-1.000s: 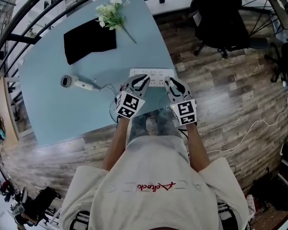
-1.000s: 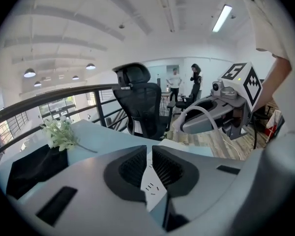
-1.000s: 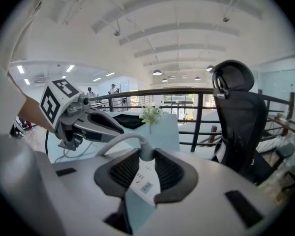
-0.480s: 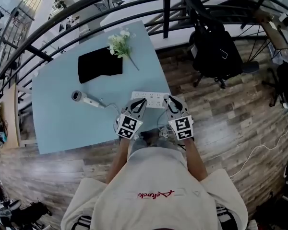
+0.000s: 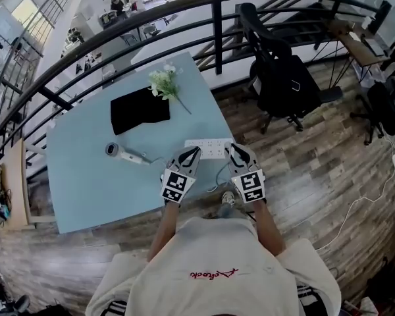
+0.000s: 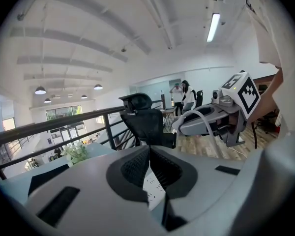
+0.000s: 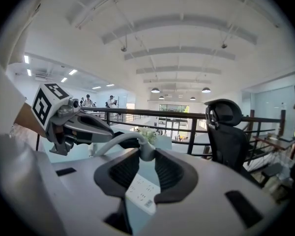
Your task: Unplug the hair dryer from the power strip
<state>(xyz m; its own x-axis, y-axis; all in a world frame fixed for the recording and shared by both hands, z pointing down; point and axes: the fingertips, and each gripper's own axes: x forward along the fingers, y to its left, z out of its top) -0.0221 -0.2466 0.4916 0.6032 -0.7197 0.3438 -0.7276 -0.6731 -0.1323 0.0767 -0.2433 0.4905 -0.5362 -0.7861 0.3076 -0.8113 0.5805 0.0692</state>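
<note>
The white hair dryer (image 5: 118,153) lies on the light blue table (image 5: 85,189), left of the white power strip (image 5: 207,148). In the right gripper view, my right gripper (image 7: 146,157) is shut on the dryer's grey plug (image 7: 146,148), held in the air above the power strip (image 7: 141,194). The cord (image 7: 113,142) arcs off to the left past my left gripper (image 7: 120,142). In the left gripper view, my left gripper (image 6: 150,152) is shut with nothing between its pads, and the strip (image 6: 152,188) shows below it. Both grippers hang just above the strip's near edge.
A black cloth (image 5: 139,109) and a bunch of white flowers (image 5: 164,82) lie at the table's far side. A black railing (image 5: 217,18) runs behind the table. A black office chair (image 5: 280,78) stands to the right on the wooden floor.
Both grippers have lifted up off the power strip and drawn back toward me. The head view now takes in more of the railing and the room beyond.
</note>
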